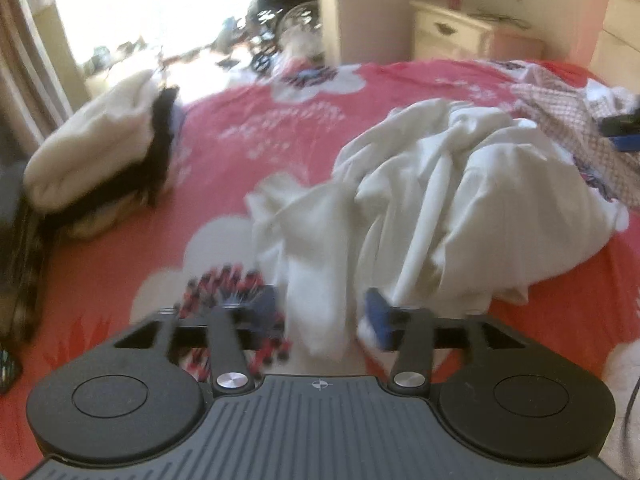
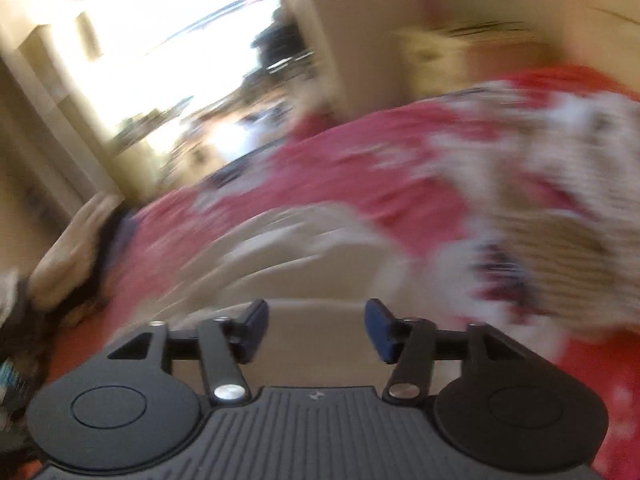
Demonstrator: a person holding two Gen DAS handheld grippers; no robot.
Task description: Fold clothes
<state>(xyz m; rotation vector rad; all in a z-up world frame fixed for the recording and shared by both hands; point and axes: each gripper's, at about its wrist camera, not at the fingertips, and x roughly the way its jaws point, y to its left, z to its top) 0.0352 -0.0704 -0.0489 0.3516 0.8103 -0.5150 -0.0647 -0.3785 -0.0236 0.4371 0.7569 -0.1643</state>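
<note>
A crumpled white garment [image 1: 460, 184] lies on the red flowered bedsheet [image 1: 248, 120]. One strip of it runs down between the blue pads [image 1: 378, 318] of my left gripper [image 1: 322, 314], which stands open around the strip without pinching it. The right wrist view is heavily motion-blurred. In it my right gripper [image 2: 316, 328] is open, with nothing between its fingers, low over the pale garment [image 2: 280, 256] on the bedsheet [image 2: 360, 152].
A pile of white and dark clothes [image 1: 92, 152] sits at the bed's left edge. A checked garment [image 1: 568, 120] lies at the right, blurred in the right wrist view as the checked garment [image 2: 560, 220]. A cream nightstand [image 1: 452, 32] stands beyond the bed.
</note>
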